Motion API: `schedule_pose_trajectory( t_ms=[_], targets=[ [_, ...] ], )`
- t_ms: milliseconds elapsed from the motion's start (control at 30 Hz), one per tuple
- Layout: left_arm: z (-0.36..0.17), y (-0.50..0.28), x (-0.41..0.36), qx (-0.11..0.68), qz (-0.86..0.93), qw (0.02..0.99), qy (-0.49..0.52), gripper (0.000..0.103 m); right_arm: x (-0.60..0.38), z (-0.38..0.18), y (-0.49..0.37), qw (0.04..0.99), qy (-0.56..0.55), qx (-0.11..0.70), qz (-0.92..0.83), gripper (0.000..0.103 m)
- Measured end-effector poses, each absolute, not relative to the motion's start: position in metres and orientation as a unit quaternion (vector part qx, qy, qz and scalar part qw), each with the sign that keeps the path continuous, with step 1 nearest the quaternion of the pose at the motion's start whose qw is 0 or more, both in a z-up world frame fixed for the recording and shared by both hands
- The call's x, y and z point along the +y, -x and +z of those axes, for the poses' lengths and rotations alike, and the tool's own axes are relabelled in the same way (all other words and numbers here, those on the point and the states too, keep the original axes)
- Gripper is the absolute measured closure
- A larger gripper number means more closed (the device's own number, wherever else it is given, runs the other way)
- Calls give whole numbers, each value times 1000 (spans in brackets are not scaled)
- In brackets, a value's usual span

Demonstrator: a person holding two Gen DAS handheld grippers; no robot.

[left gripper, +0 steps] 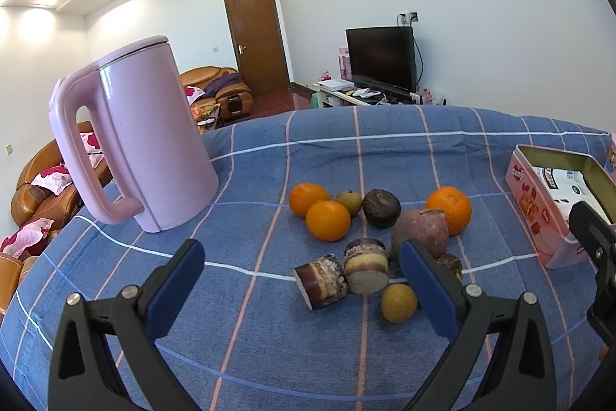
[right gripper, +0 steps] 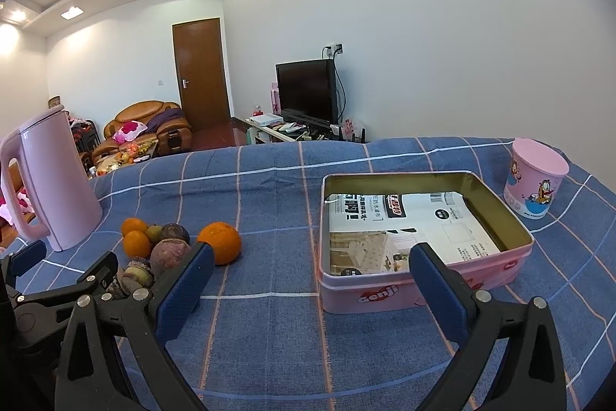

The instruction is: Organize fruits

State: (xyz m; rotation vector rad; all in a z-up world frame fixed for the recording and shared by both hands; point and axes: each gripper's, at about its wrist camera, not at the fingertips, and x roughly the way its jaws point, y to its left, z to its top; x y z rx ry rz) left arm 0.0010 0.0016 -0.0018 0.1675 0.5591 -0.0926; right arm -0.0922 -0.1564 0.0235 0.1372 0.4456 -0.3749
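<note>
Left gripper (left gripper: 304,276) wide open, empty, above fruit pile (left gripper: 369,241) | right gripper (right gripper: 308,276) wide open, empty, before pink tin (right gripper: 423,291).

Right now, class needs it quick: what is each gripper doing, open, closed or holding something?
Left gripper: open, holding nothing, above the fruit pile.
Right gripper: open, holding nothing, facing the pink tin.

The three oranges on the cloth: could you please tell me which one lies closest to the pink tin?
The lone orange on the right of the pile, beside the purple fruit. The other two oranges sit together on the far left, toward the kettle, away from the tin.
</note>
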Motion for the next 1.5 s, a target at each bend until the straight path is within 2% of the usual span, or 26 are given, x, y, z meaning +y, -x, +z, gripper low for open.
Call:
schedule_pose_trajectory(
  t_ms=[1500],
  targets=[
    [-1,-3,5,278,-42,957,-74,0,-151,25,94,960,-67,212,-170,1]
  ],
)
